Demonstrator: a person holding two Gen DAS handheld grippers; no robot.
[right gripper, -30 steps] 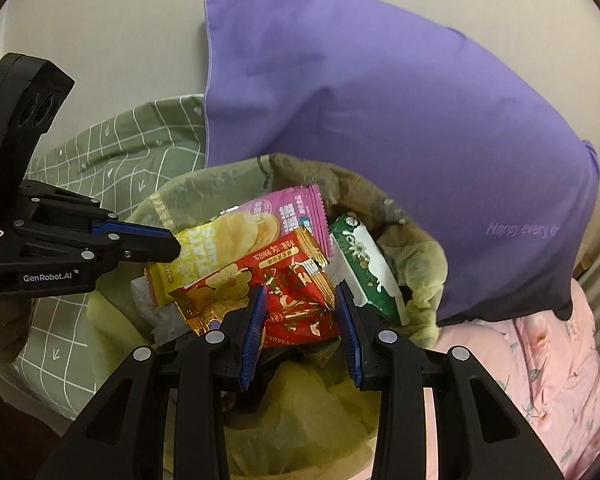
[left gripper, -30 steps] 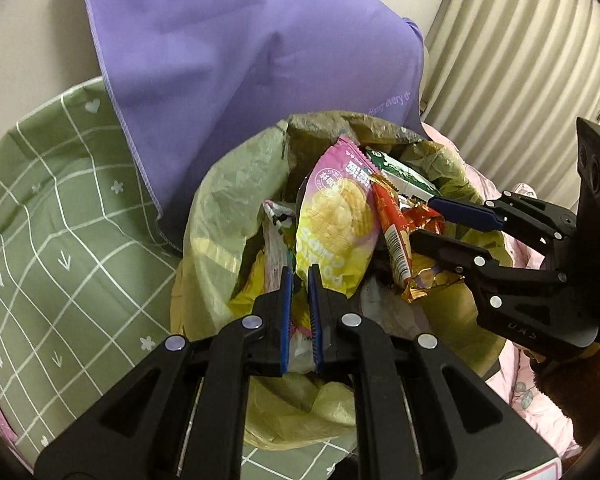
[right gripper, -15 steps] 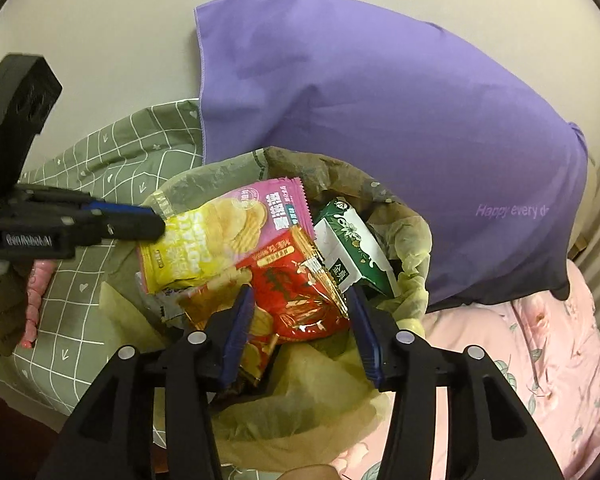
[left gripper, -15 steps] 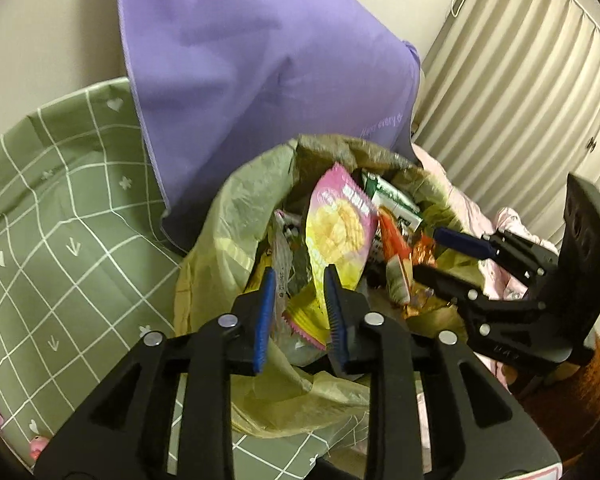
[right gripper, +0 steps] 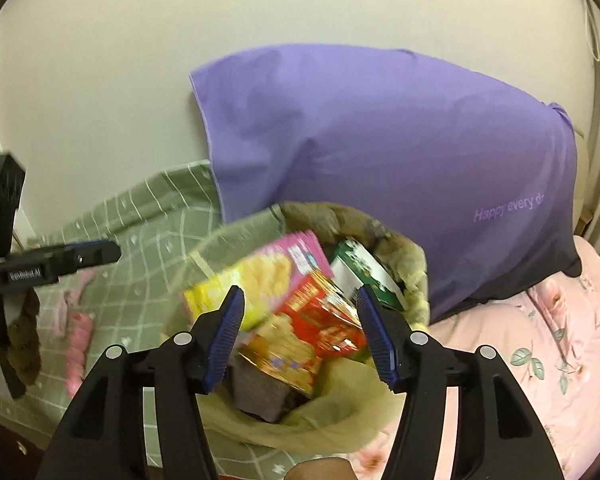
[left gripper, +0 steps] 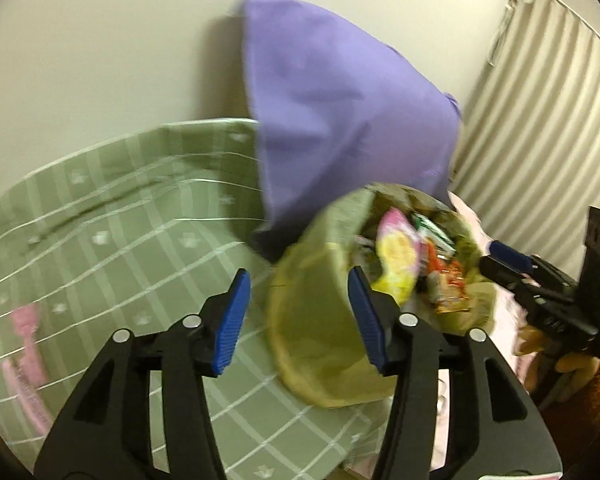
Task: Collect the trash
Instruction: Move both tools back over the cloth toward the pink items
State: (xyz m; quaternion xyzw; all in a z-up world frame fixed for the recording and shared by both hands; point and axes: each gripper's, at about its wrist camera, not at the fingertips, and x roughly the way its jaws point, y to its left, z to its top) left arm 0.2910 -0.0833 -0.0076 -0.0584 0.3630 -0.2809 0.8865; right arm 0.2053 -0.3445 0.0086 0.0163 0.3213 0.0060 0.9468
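A yellow-green trash bag (left gripper: pixel 320 340) stands on the bed, stuffed with wrappers: a pink-and-yellow chip bag (right gripper: pixel 260 280), a red snack bag (right gripper: pixel 320 320) and a green-and-white carton (right gripper: pixel 360 272). It also shows in the right wrist view (right gripper: pixel 312 424). My left gripper (left gripper: pixel 296 316) is open and empty, just left of and in front of the bag. My right gripper (right gripper: pixel 300 332) is open and empty above the bag's mouth, with the red snack bag seen between its fingers. The right gripper's tips show at the far right in the left wrist view (left gripper: pixel 504 264).
A purple pillow (right gripper: pixel 380 140) leans on the wall behind the bag. A green checked sheet (left gripper: pixel 100 240) lies to the left, a pink floral quilt (right gripper: pixel 540 340) to the right. A pink item (right gripper: pixel 78 340) lies on the sheet. Curtains (left gripper: pixel 540 100) hang at the right.
Both grippers have opened wide and pulled back from the bag. The left gripper let go of the chip bag and swung left; the right released the red snack bag.
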